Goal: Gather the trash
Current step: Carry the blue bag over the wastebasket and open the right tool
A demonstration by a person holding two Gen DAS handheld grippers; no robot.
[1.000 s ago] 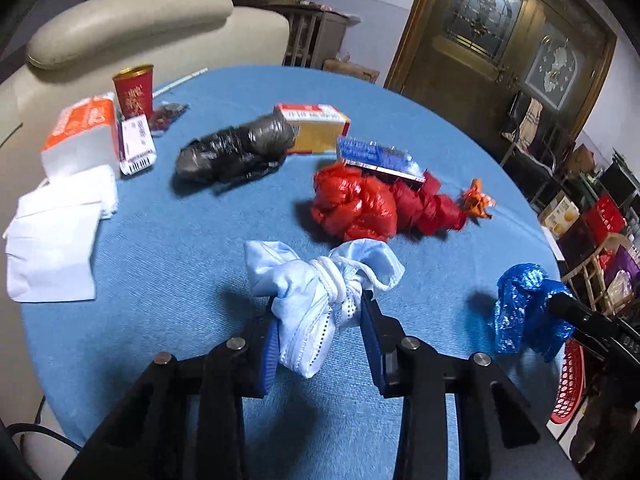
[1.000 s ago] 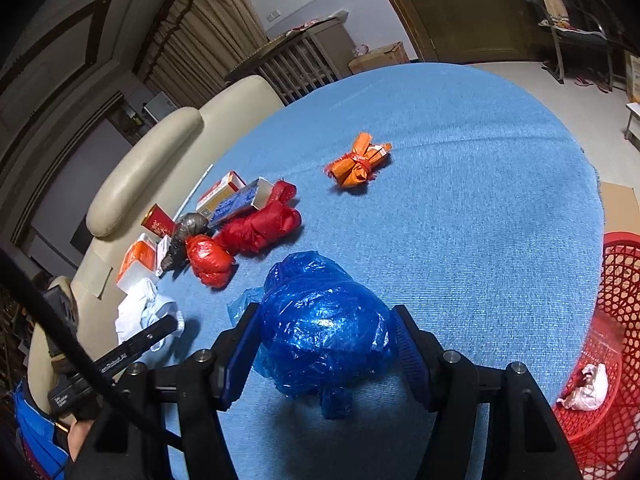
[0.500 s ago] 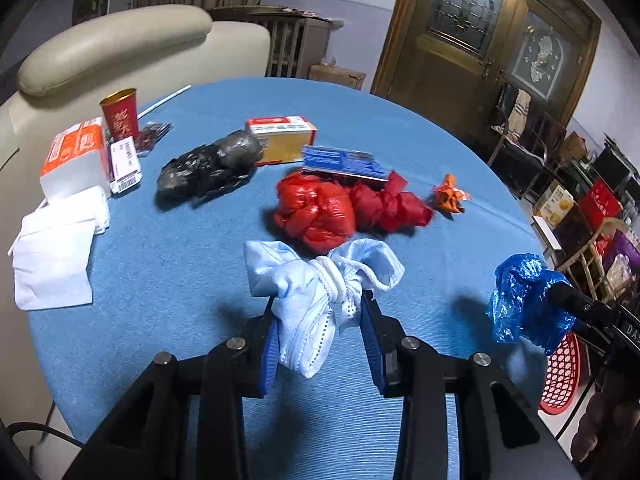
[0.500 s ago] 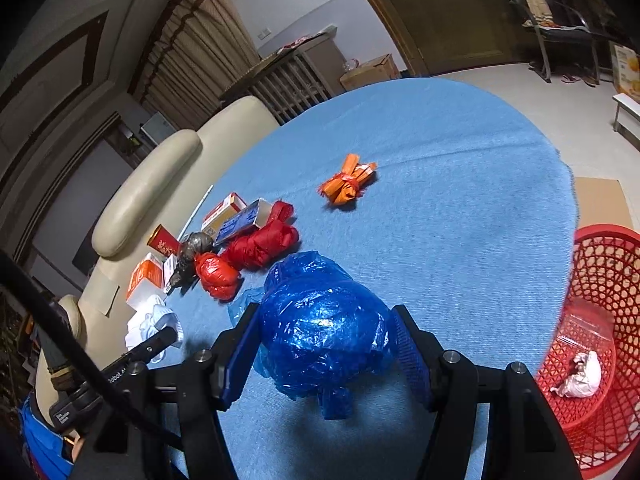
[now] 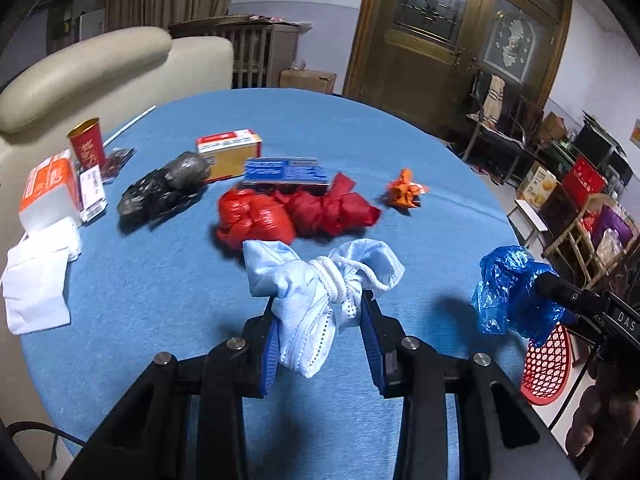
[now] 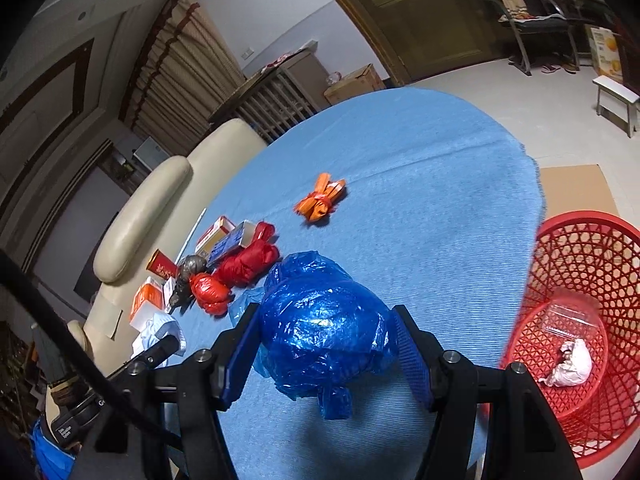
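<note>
- The left gripper (image 5: 318,322) is clamped tight on a knotted bundle of pale blue face masks (image 5: 320,280), holding it up off the round counter covered in blue cloth (image 5: 168,280).
- The right gripper (image 6: 326,354) stands about half open, its blue pads pressing both sides of a crumpled ball of shiny blue plastic bag (image 6: 324,332), which is lifted clear of the counter near its edge.
- Just beyond that edge, on the floor, sits a red plastic lattice basket (image 6: 580,272) with a white wad of tissue (image 6: 570,364) and a clear plastic piece inside.
- Around the middle of the counter lie two knotted red plastic bags (image 5: 292,212), side by side and touching.
- Beside them, nearer the door, sits a small knotted orange wrapper (image 5: 404,192); on their other side, a crumpled black plastic bag (image 5: 164,190).
- Behind the red bags are a flat blue carton (image 5: 284,170) and a red-and-yellow box (image 5: 230,152).
- Toward the cream sofa (image 5: 100,68) stand a red paper cup (image 5: 87,148), an orange-and-white tissue pack (image 5: 48,192) and loose white tissues (image 5: 36,280).
</note>
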